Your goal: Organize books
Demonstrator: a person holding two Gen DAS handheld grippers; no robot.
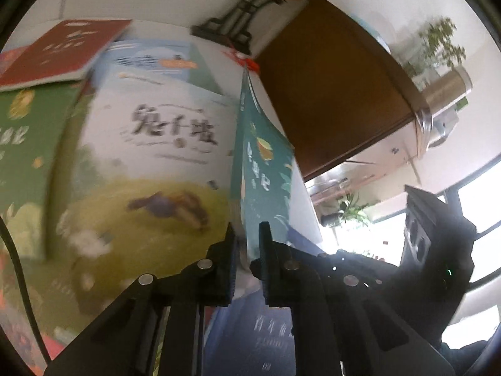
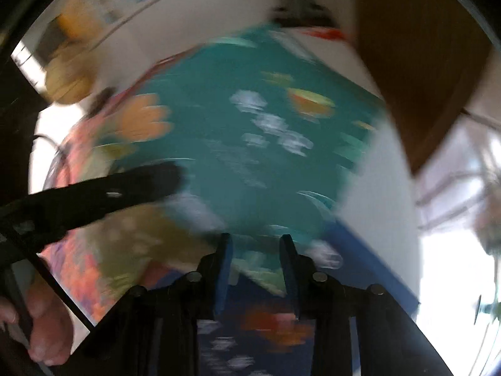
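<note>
In the left wrist view my left gripper [image 1: 247,241] is shut on the lower edge of a teal book [image 1: 266,169], which stands tilted on edge. Under and left of it lie a white-and-yellow picture book [image 1: 150,156], a green book [image 1: 28,144], a red book [image 1: 65,53] and a dark blue book [image 1: 266,338]. The right wrist view is motion-blurred. There my right gripper [image 2: 255,244] is open over the teal book [image 2: 244,138], with the left gripper's black arm [image 2: 103,191] reaching in from the left. A blue book [image 2: 250,344] lies below.
A brown wooden panel [image 1: 332,87] stands right of the books, also in the right wrist view [image 2: 416,62]. A dark stand [image 1: 238,22] with a red ornament sits behind. A metal cylinder [image 1: 444,94], plants [image 1: 441,44] and bright windows are at the right. The other gripper's body [image 1: 438,235] is at lower right.
</note>
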